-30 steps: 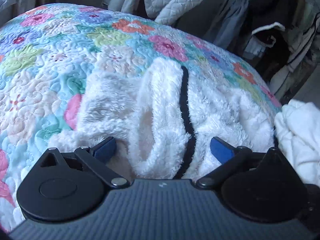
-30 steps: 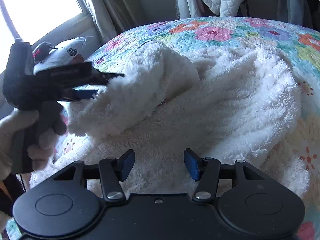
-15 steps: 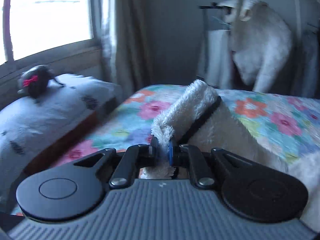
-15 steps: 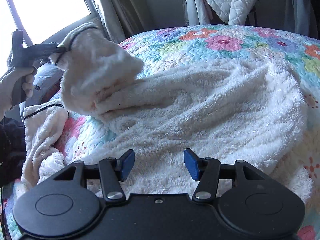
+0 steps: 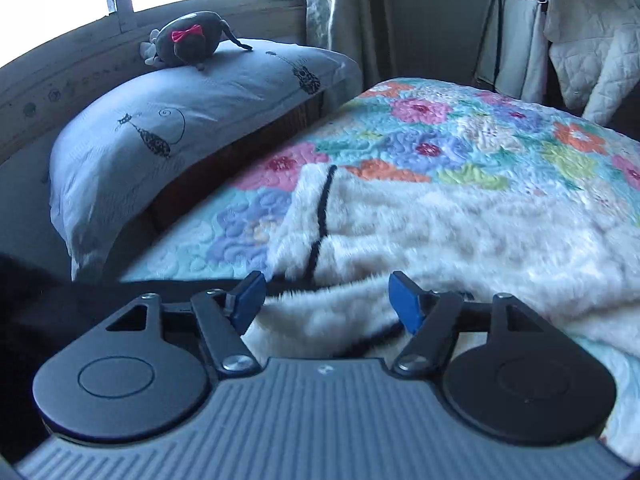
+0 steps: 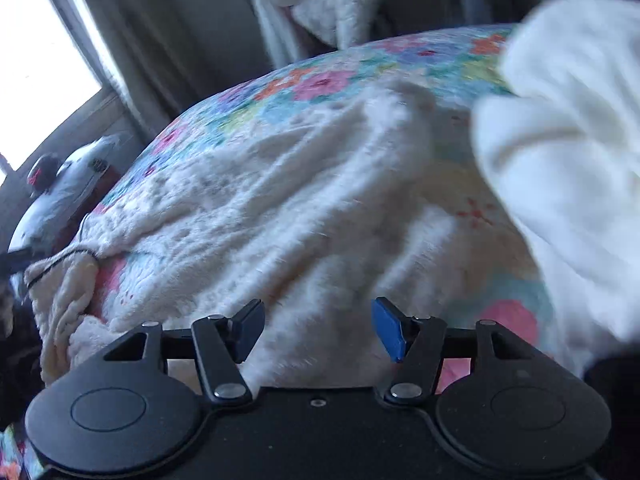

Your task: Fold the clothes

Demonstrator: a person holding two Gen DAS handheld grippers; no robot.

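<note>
Left gripper [image 5: 326,300] is hanging over the near edge of the fluffy cream garment [image 5: 460,232] w/ its jaws opening, fleece sitting between the blue pads [image 5: 404,300] but nothing pinching it afaict. Right gripper [image 6: 318,326] is opening a bit too, hovering over the middle of the fleece w/ nothing clamped. Garment is lying spread and rumpled across the floral quilt [image 5: 460,132], black trim line [image 5: 322,208] running down the side nearest the pillow [image 5: 180,120], one end flopping off the bed edge in the right view. Imo this thing is gonna be light, super soft and floppy, zero stiffness, so it's going to sag wherever it isn't held. Pile looks thick, so prob better grabbing at the trimmed hem or a corner, taking a deep bite so the fluff isn't slipping out.
</note>
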